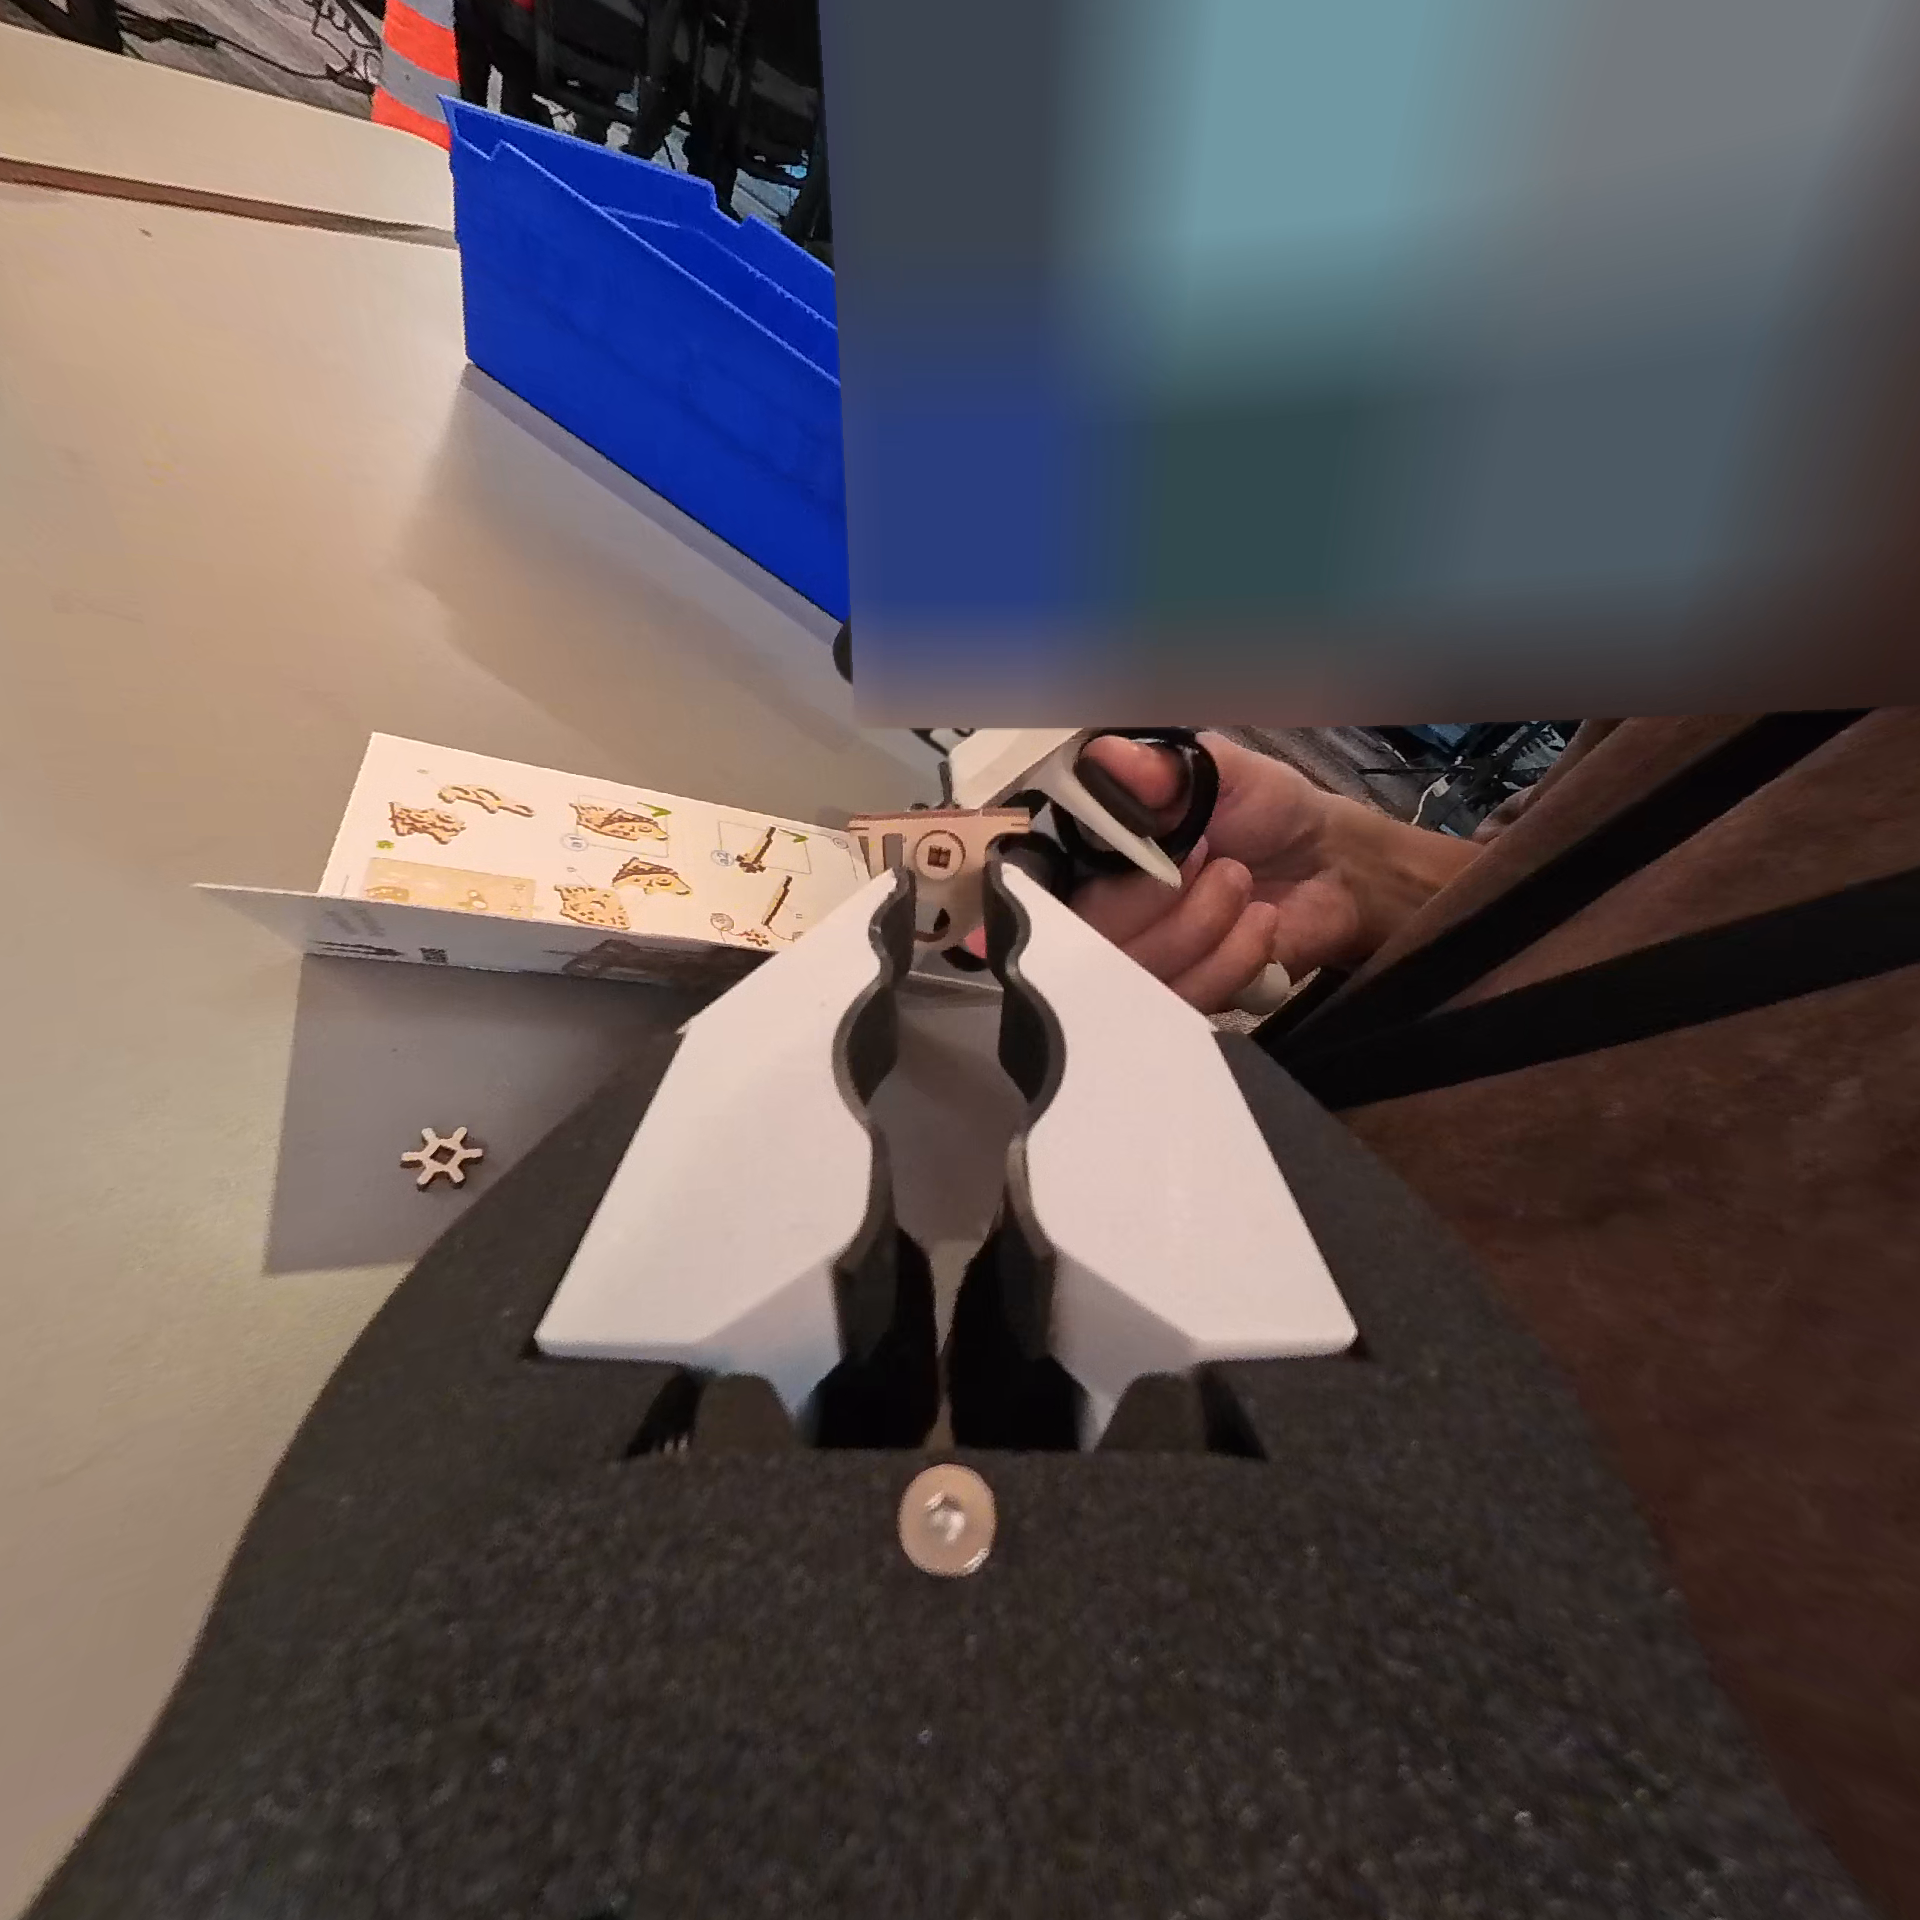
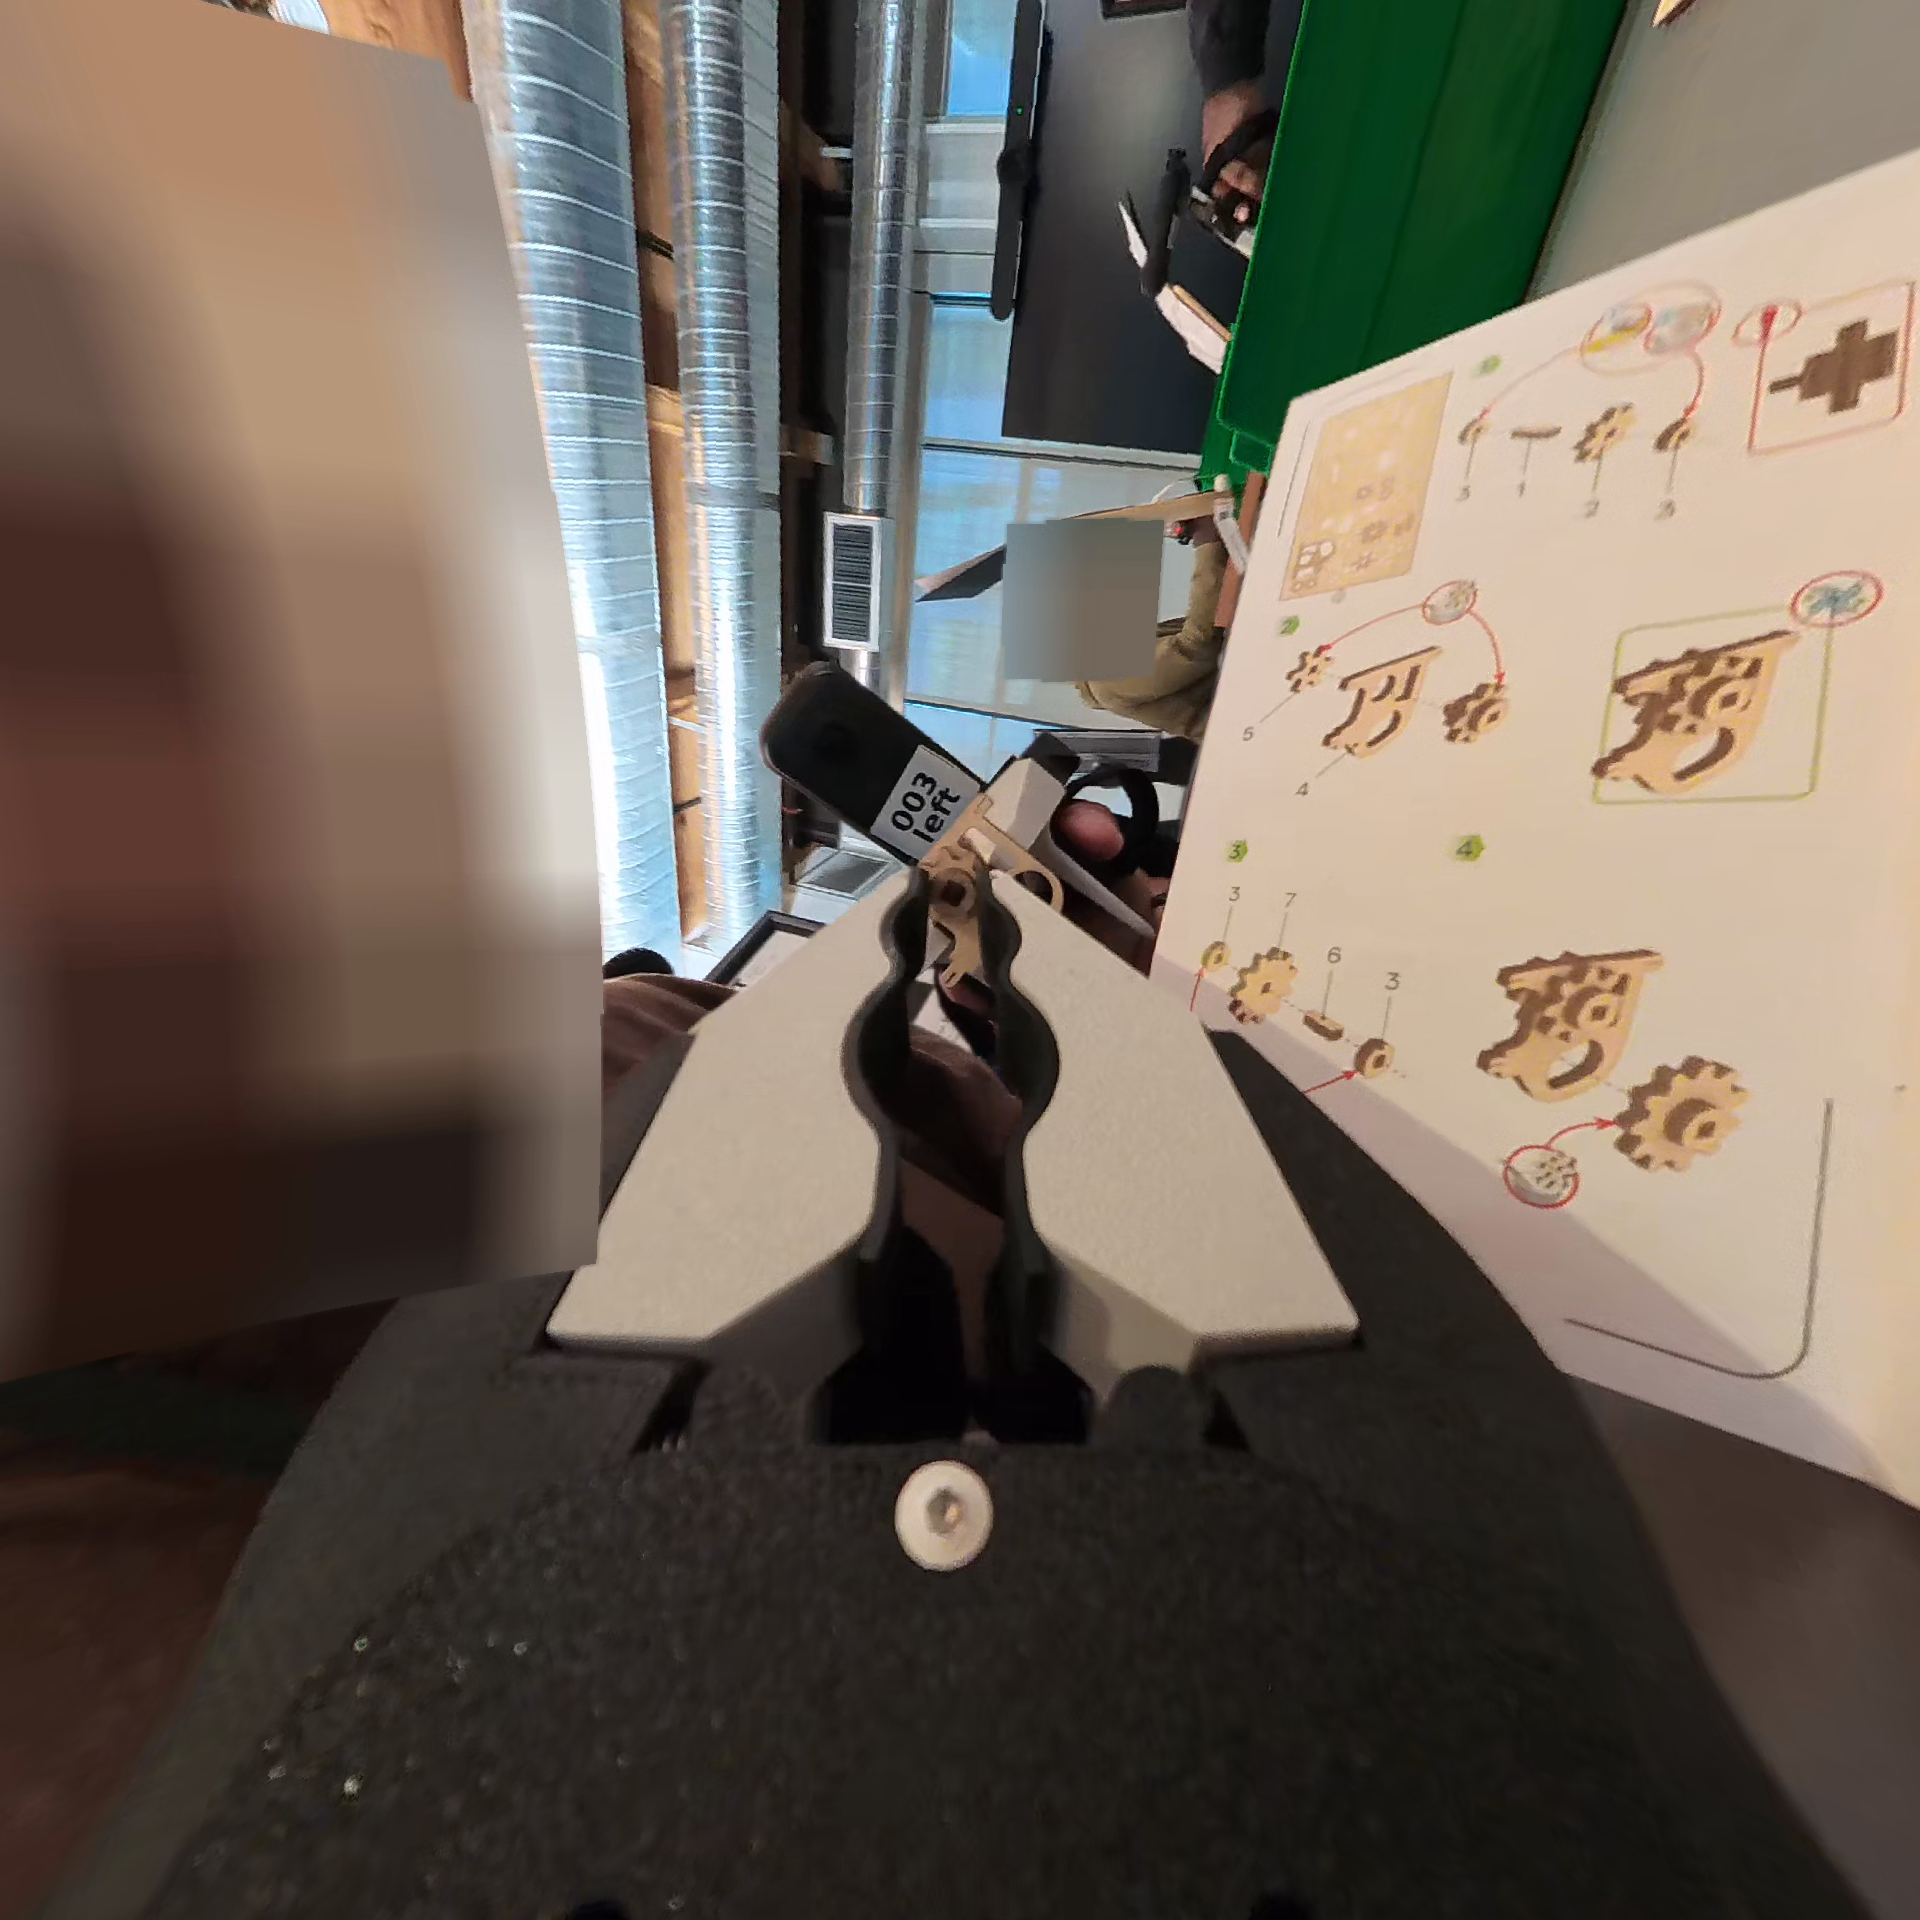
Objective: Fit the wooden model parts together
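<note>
A small light wooden model part (image 1: 940, 847) with a round piece and a square hole is held in the air between both grippers. My left gripper (image 1: 948, 878) is shut on it from the near side. My right gripper (image 2: 961, 904) is shut on the same wooden assembly (image 2: 961, 888), meeting the left one tip to tip. A loose wooden gear (image 1: 442, 1156) lies on the table to the left. The hand (image 1: 1247, 883) holding the right gripper shows behind the part. The left gripper's black body with a white label (image 2: 883, 774) shows beyond the part.
A folded instruction sheet (image 1: 582, 862) lies on the beige table (image 1: 208, 623), and also shows close on the right in the right wrist view (image 2: 1558, 779). A blue bin (image 1: 644, 343) stands farther back. A green bin (image 2: 1403, 208) stands behind the sheet. The table edge and dark floor (image 1: 1662, 1247) are on the right. Both grippers' tips are close together, under 4 cm apart. The loose wooden gear (image 1: 442, 1156) is about equally far from each gripper, around 12 cm.
</note>
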